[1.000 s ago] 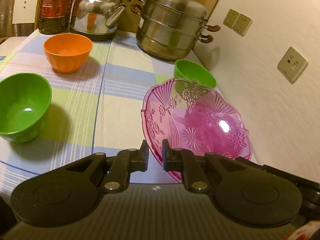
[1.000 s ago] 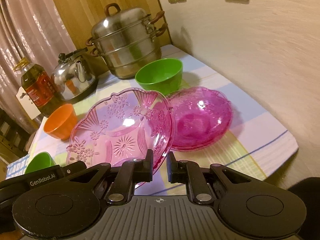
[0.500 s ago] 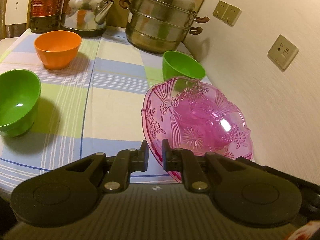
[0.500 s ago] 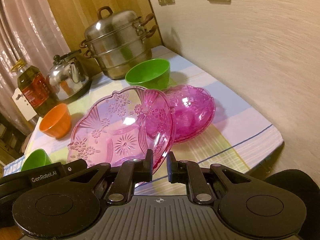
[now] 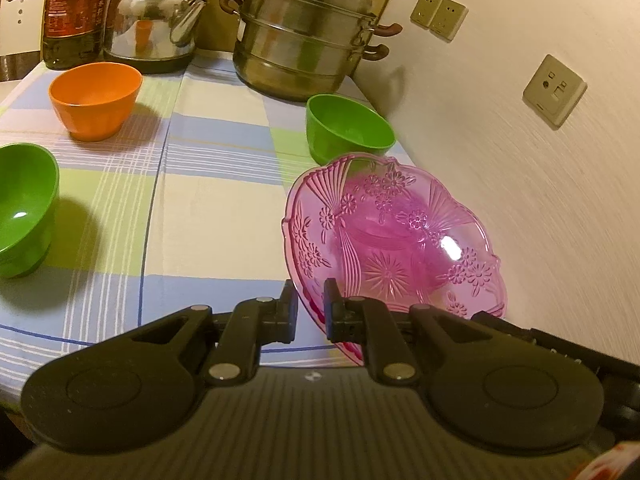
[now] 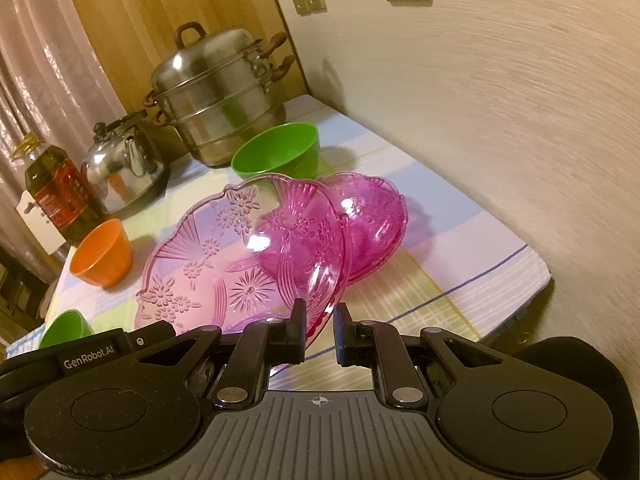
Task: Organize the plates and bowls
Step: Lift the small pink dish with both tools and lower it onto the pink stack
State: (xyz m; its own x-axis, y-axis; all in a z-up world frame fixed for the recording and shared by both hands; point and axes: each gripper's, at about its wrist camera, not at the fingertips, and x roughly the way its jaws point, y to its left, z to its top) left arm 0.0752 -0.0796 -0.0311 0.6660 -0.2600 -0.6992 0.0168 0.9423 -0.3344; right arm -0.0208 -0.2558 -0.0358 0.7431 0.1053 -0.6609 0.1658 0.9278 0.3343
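Note:
A pink transparent plate (image 5: 394, 236) with flower patterns is held tilted above the table; both grippers clamp its near rim. My left gripper (image 5: 311, 302) is shut on that rim, and my right gripper (image 6: 319, 322) is shut on the same plate (image 6: 240, 264). Behind it a stack of pink plates (image 6: 372, 220) lies on the checked tablecloth (image 6: 448, 208). A green bowl (image 5: 348, 130) stands just beyond the stack, also in the right wrist view (image 6: 278, 154). An orange bowl (image 5: 96, 98) and a second green bowl (image 5: 24, 208) stand at the left.
A steel steamer pot (image 5: 306, 32), a kettle (image 5: 154, 30) and an oil bottle (image 5: 74, 12) stand along the back. The wall (image 5: 520, 160) with sockets runs close along the right. The table's near edge (image 6: 512, 308) is just right of the stack.
The held plate has moved forward and to the right, so that it now overlaps the pink stack in the right wrist view. Both grippers stay shut on it.

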